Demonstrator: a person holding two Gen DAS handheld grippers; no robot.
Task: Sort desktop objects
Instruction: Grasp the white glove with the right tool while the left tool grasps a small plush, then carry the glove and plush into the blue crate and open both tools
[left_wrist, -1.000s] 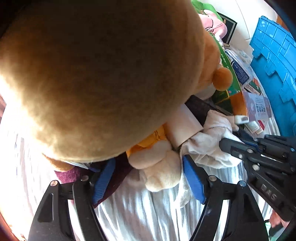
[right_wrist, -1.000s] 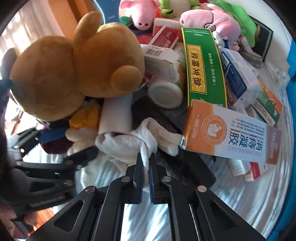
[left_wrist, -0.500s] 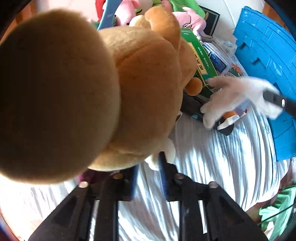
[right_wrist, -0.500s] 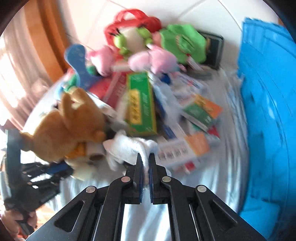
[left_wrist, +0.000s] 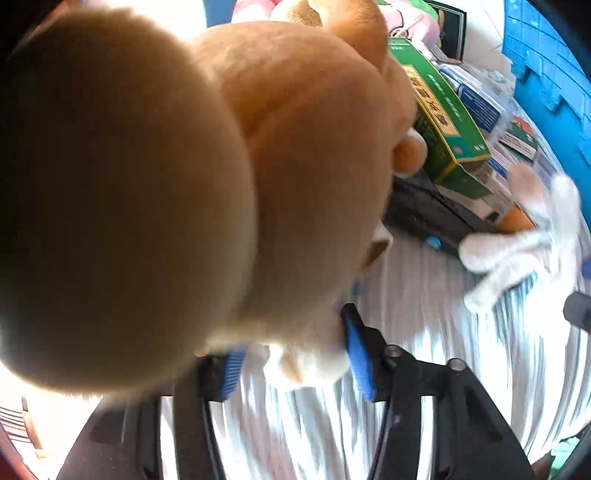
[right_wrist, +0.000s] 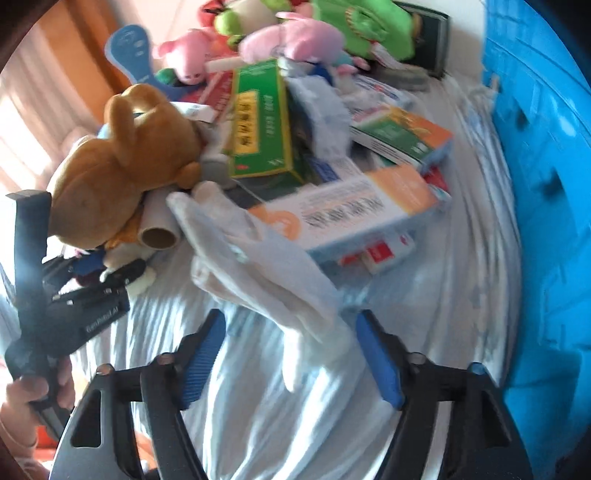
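Observation:
A brown plush bear (left_wrist: 155, 177) fills the left wrist view. My left gripper (left_wrist: 295, 354) is shut on its pale foot (left_wrist: 303, 362) and holds it up over the striped cloth. The bear also shows in the right wrist view (right_wrist: 122, 166). My right gripper (right_wrist: 291, 354) is open. A white glove (right_wrist: 266, 266) lies blurred between and ahead of its fingers, apart from the pads. The glove also shows in the left wrist view (left_wrist: 524, 243).
A pile of medicine boxes, among them a green one (right_wrist: 258, 122) and an orange-white one (right_wrist: 354, 210), lies beyond. Pink and green plush toys (right_wrist: 295, 37) sit at the back. A blue crate (right_wrist: 546, 184) stands on the right. A cardboard tube (right_wrist: 159, 229) lies under the bear.
My right gripper has opened and let go of the white glove, which now drops onto the cloth. My left gripper stays closed on the bear's foot and has lifted it a little.

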